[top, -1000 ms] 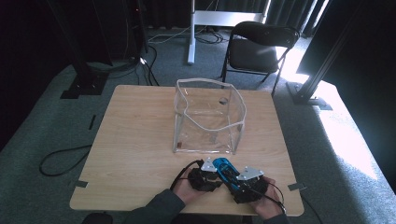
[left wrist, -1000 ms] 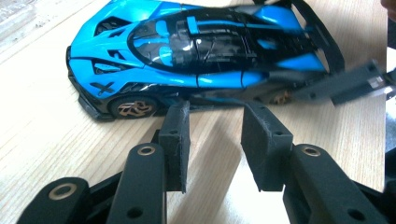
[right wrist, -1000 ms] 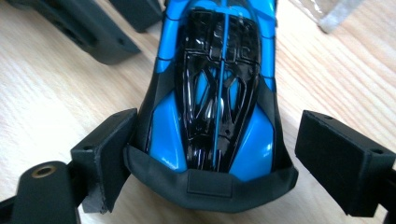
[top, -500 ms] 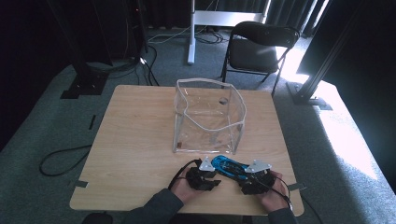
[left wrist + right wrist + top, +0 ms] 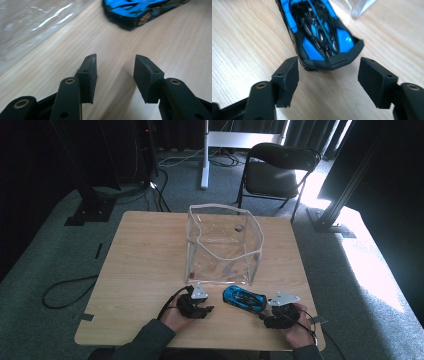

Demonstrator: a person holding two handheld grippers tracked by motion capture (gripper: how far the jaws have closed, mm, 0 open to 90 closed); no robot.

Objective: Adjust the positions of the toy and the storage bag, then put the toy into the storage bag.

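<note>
- The left tongs (image 5: 199, 306) were seen at about seven o'clock on the table (image 5: 145, 265), their jaws parted to a middling width with nothing between them; they had just been opening, and bare wood lay in the gap.
- Compared with a second before, the left tongs had been drawn away to nine o'clock of the toy car (image 5: 243, 297), which had earlier been crowded between both tools.
- The right tongs (image 5: 274, 312) were found at about five o'clock, jaws fairly wide but just closing; the car's tail (image 5: 332, 60) sat at their mouth, the pads not yet pressed on it.
- The toy car was left lying on the table between the two tools, just in front of the clear bag (image 5: 223, 245) at twelve o'clock.
- It was judged that the car had been passed to the right side, and that a grip on its tail was being prepared.
</note>
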